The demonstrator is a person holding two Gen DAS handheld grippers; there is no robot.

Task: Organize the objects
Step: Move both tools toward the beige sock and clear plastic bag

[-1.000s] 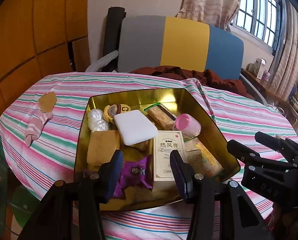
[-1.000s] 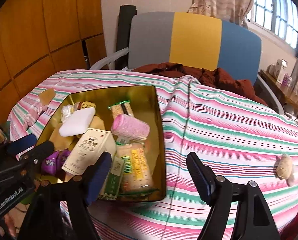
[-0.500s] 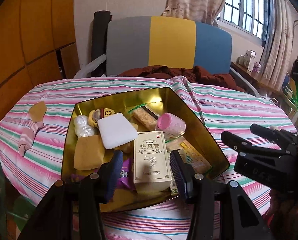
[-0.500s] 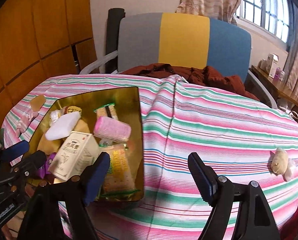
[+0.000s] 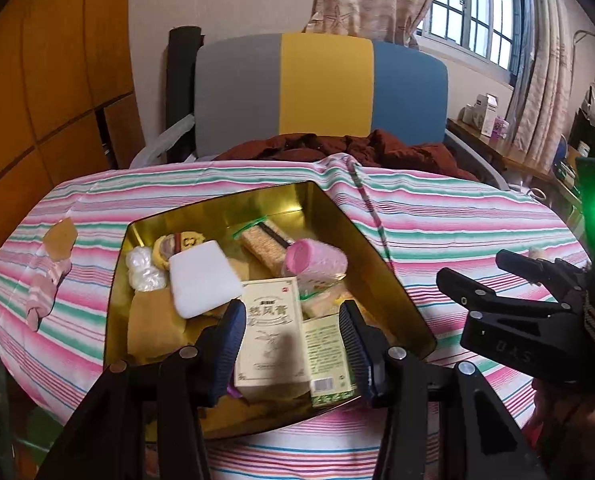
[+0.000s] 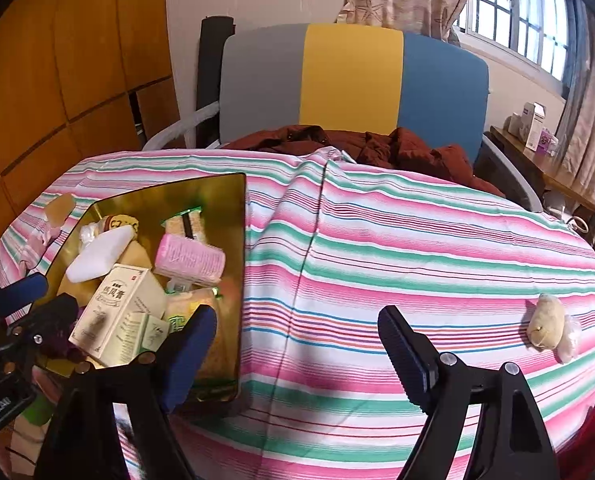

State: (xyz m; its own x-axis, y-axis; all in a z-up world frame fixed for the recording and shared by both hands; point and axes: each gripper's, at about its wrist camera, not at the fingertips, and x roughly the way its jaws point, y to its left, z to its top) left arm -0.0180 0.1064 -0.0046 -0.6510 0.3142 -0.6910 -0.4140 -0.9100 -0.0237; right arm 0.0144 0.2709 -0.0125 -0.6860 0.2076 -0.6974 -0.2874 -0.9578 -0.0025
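Left wrist view: striped pink, green and white tablecloth point(image 5: 457, 216) over a round table, a grey, yellow and blue chair back point(image 5: 321, 92) behind it with a dark red garment point(image 5: 337, 148) heaped on the seat. Pink sock point(image 5: 43, 284) and a tan scrap point(image 5: 60, 236) lying on the cloth left of the gold tin point(image 5: 337, 216). Inside the tin: white pad point(image 5: 203, 278), clear crinkled wrap point(image 5: 143, 270), yellow round piece point(image 5: 177, 244), cracker pack point(image 5: 263, 240), pink roll point(image 5: 313, 262) lying on its side, cream carton point(image 5: 271, 336) with red mark and Chinese print, green-printed box point(image 5: 327, 354) just beside it. Left gripper point(image 5: 293, 344) low over the near end of the tin, jaws part open, carton and green box framed between the blue pads with gaps showing on both sides; nothing gripped. Right gripper point(image 5: 473, 272) off to the right above bare cloth.

Right wrist view: right gripper point(image 6: 297, 344) over the striped cloth just right of the tin's rim point(image 6: 243, 264), jaws opening wide, only cloth between them. Same carton point(image 6: 117, 316), pink roll point(image 6: 189, 258) and white pad point(image 6: 99, 252) crowded in the tin, to the left of the left finger. Small beige plush figure point(image 6: 545, 322) far right on the cloth, well apart from the tin. Left gripper point(image 6: 25, 300) at the frame's left edge.
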